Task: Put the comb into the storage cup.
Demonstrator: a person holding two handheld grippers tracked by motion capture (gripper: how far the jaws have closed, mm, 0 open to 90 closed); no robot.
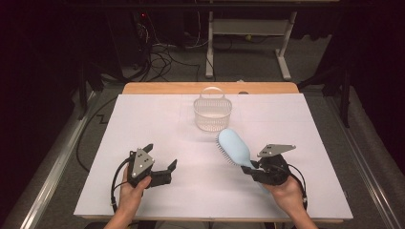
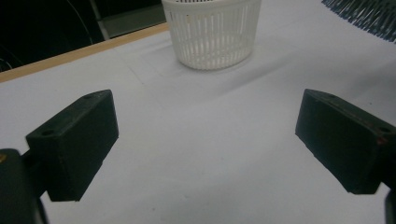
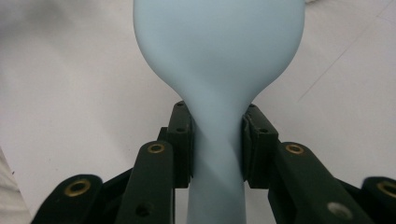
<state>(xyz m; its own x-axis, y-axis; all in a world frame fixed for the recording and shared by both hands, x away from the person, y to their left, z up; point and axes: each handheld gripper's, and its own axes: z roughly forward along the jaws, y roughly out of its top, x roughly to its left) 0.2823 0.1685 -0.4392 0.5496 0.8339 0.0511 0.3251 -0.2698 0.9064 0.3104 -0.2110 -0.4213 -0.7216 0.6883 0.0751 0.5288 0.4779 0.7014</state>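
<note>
The counter (image 1: 143, 200), covered in white, carried a white slotted basket (image 1: 212, 112) at its far middle. A pale blue hairbrush (image 1: 234, 147) was held above the counter just in front of the basket, its head towards the basket and its bristles (image 1: 224, 155) turned to the left and down. The right hand (image 1: 286, 193) came in from the bottom edge, palm cupped beneath the right tool (image 3: 217, 140), whose jaws were clamped on the brush's narrow neck. The left hand (image 1: 129, 193) held the left tool (image 1: 162, 157) low over bare counter, well apart from the brush, jaws spread wide with nothing between them, aimed towards the basket.
</note>
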